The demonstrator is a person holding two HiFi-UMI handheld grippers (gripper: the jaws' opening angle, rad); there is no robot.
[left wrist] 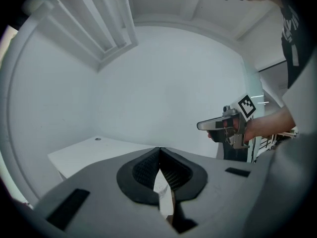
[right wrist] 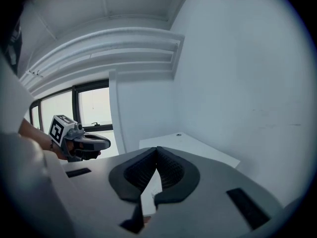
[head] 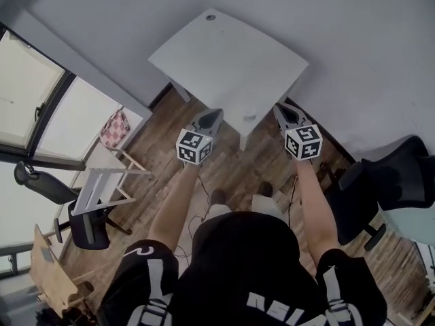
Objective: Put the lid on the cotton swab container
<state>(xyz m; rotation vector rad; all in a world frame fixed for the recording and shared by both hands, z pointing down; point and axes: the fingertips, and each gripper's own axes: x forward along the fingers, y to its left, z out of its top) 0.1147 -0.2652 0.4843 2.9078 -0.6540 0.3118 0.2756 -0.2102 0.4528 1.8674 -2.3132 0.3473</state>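
Note:
I stand before a small white table [head: 224,60] whose top shows bare. No cotton swab container or lid appears in any view. My left gripper [head: 213,114] is held in the air near the table's front edge, jaws shut with nothing between them [left wrist: 159,148]. My right gripper [head: 280,109] hovers level with it at the table's front right corner, also shut and empty [right wrist: 157,148]. Each gripper view shows the other gripper from the side: the right gripper [left wrist: 200,126] and the left gripper [right wrist: 106,143]. The white table [left wrist: 89,152] [right wrist: 198,145] lies beyond both sets of jaws.
A black office chair [head: 394,175] stands at the right, another dark chair [head: 81,223] at the left beside a white rack. A pink checked bag [head: 115,128] sits near the windows on the left. The floor is wood, with cables by my feet.

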